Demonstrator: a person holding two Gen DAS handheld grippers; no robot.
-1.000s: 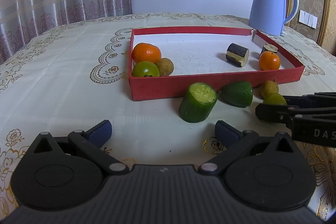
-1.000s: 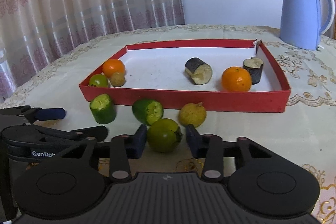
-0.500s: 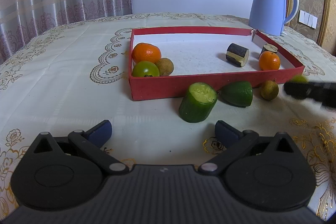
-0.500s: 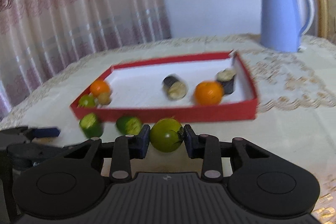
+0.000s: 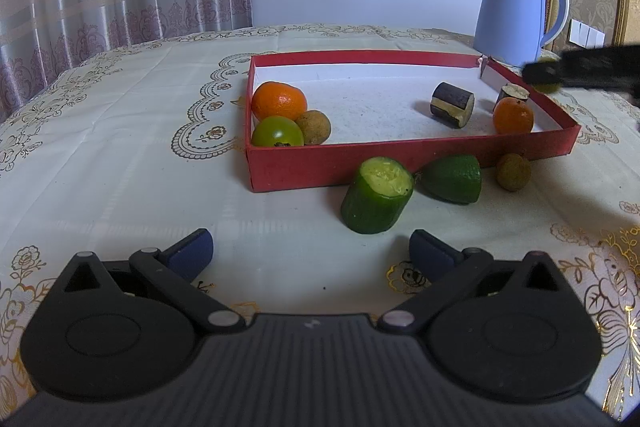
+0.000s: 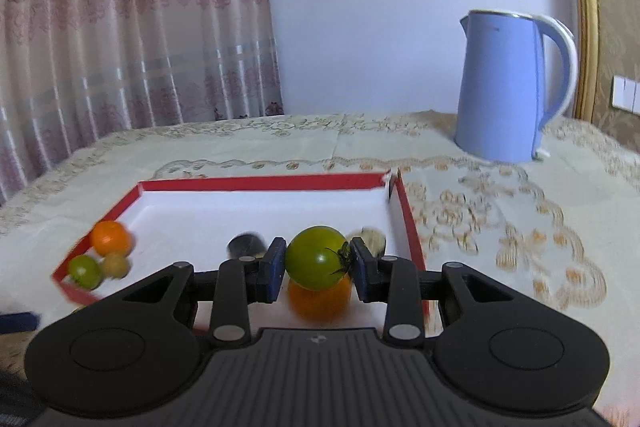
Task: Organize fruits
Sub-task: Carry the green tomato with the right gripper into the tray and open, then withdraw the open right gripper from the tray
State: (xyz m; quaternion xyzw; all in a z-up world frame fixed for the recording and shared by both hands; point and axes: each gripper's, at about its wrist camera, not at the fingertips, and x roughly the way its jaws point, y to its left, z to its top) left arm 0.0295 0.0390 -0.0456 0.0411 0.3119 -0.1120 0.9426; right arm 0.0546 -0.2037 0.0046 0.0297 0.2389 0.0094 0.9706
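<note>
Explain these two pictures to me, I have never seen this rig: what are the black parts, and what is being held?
No robot here: a person holds a two-finger gripper in each hand, each with a camera looking along its fingers. The left gripper is open over the tablecloth, facing a cucumber piece, a cut green fruit and a small brown fruit outside the red tray. The right gripper is shut on a green tomato above the tray, over an orange. A blue kettle stands behind.
</note>
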